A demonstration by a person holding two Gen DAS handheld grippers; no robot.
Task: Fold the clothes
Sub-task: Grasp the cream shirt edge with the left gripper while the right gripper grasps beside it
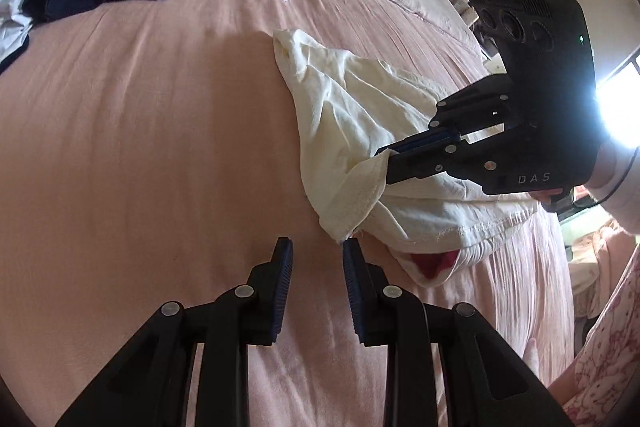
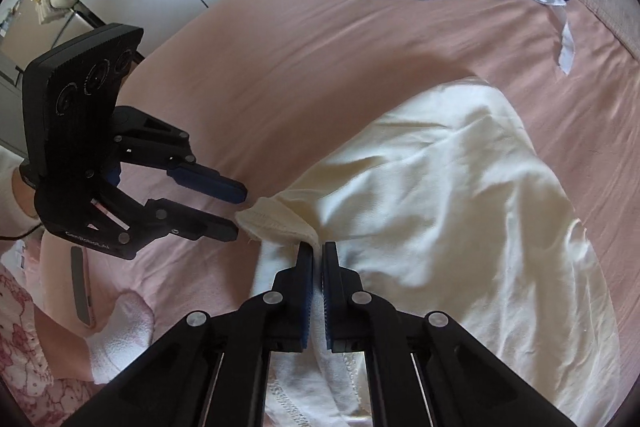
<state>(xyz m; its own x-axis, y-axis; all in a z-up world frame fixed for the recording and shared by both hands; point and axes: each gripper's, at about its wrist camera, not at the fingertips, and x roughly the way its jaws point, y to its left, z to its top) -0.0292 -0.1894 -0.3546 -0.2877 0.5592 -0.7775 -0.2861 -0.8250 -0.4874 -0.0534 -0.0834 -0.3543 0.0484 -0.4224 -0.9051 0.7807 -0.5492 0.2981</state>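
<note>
Just ahead of our left claw (image 1: 317,247) lies the cuffed corner of the cream garment (image 1: 360,115), almost touching the right pad; the jaws stand apart with nothing between them. Our right claw (image 2: 317,250) is pinched on the same garment beside that cuff (image 2: 276,223), its jaws nearly together over a fold of cloth. The garment sprawls rumpled on the pink bed (image 1: 140,147), its length running away from us toward the headboard. We judge the left claw nearer the free corner.
</note>
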